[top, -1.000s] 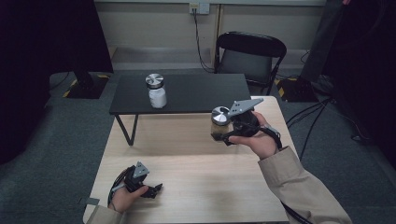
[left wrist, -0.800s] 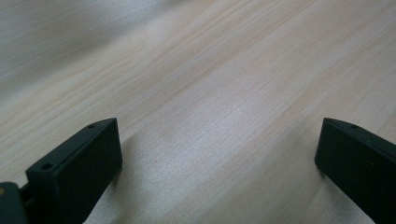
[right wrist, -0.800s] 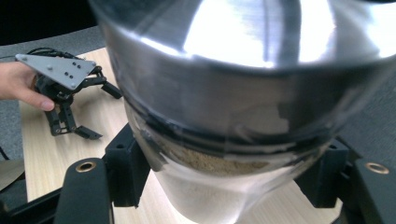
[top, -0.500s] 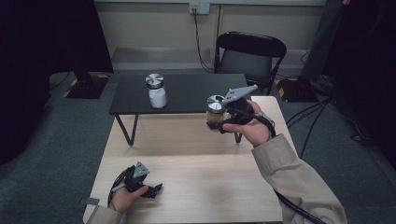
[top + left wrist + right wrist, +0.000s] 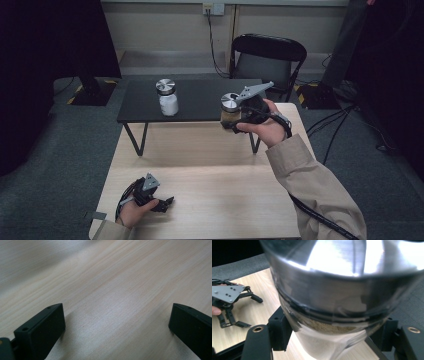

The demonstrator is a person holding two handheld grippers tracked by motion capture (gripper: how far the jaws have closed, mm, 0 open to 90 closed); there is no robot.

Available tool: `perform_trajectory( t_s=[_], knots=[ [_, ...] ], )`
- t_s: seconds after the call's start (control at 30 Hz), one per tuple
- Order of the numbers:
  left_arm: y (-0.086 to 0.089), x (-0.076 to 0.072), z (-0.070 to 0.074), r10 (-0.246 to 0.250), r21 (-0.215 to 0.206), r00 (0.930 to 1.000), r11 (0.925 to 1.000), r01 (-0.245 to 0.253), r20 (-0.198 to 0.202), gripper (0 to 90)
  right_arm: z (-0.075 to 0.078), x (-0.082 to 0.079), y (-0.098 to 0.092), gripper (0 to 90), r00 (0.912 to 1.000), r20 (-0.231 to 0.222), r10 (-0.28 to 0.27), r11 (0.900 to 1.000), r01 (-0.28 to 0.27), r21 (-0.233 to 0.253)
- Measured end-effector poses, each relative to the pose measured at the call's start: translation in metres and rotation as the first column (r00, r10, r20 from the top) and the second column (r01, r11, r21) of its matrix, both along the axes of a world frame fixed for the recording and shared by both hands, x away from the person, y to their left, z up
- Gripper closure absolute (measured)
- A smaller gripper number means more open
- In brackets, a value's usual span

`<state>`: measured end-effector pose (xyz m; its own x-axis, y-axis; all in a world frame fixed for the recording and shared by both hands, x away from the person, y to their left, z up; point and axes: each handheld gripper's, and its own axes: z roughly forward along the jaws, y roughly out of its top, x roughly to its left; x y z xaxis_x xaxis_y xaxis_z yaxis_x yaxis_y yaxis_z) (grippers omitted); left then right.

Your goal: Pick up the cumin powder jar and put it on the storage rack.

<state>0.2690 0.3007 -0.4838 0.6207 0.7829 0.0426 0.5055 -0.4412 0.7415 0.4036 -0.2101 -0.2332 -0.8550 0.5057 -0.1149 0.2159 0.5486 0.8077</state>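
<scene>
The jar (image 5: 342, 302) is blurred and cut off by the right gripper view's top edge.

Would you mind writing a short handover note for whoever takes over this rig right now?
Right gripper: shut on the brown-filled jar, held in the air at the near edge of the black table, upright as far as the high view shows.
Left gripper: open, holding nothing, resting low on the wooden table at its near left.
White-filled jar: standing upright on the black table, lid on.
Done: the brown-filled jar is gripped and lifted.
Left: probably set it down on the black table, perhaps beside the white-filled jar, then release.
</scene>
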Motion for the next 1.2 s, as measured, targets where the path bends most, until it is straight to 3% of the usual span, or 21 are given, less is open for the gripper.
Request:
perform_trajectory(
  t_s=[0.67, 0.7, 0.77, 1.0, 1.03, 1.2],
  knots=[
    [0.000, 0.000, 0.000, -0.003, 0.001, 1.0000, 1.0000, 0.003, 0.000, 0.0, 0.000, 0.024, 0.012, 30.7, 0.9965, -0.016, -0.082, 0.996, 0.083, 0.017],
    [0.000, 0.000, 0.000, -0.001, -0.004, 1.0000, 1.0000, 0.001, 0.001, 0.0, -0.002, 0.018, 0.021, 30.7, 0.9903, -0.014, -0.138, 0.990, 0.139, 0.028],
    [0.001, 0.000, -0.001, 0.001, -0.010, 1.0000, 0.9999, -0.001, 0.001, 0.0, -0.001, 0.020, 0.022, 30.8, 0.9891, -0.021, -0.146, 0.989, 0.146, 0.027],
    [0.001, 0.000, 0.000, -0.004, -0.002, 1.0000, 1.0000, 0.004, 0.000, 0.0, -0.002, 0.028, 0.027, 30.7, 0.9865, -0.025, -0.162, 0.986, 0.163, 0.032],
    [0.001, 0.000, 0.000, -0.004, -0.002, 1.0000, 1.0000, 0.004, 0.000, 0.0, -0.001, 0.036, 0.020, 30.7, 0.9930, -0.026, -0.115, 0.993, 0.116, 0.021],
    [0.001, 0.000, -0.001, -0.001, -0.010, 1.0000, 0.9999, 0.001, 0.001, 0.0, -0.006, 0.044, 0.020, 30.7, 0.9906, -0.030, -0.133, 0.991, 0.134, 0.027]
  ],
)
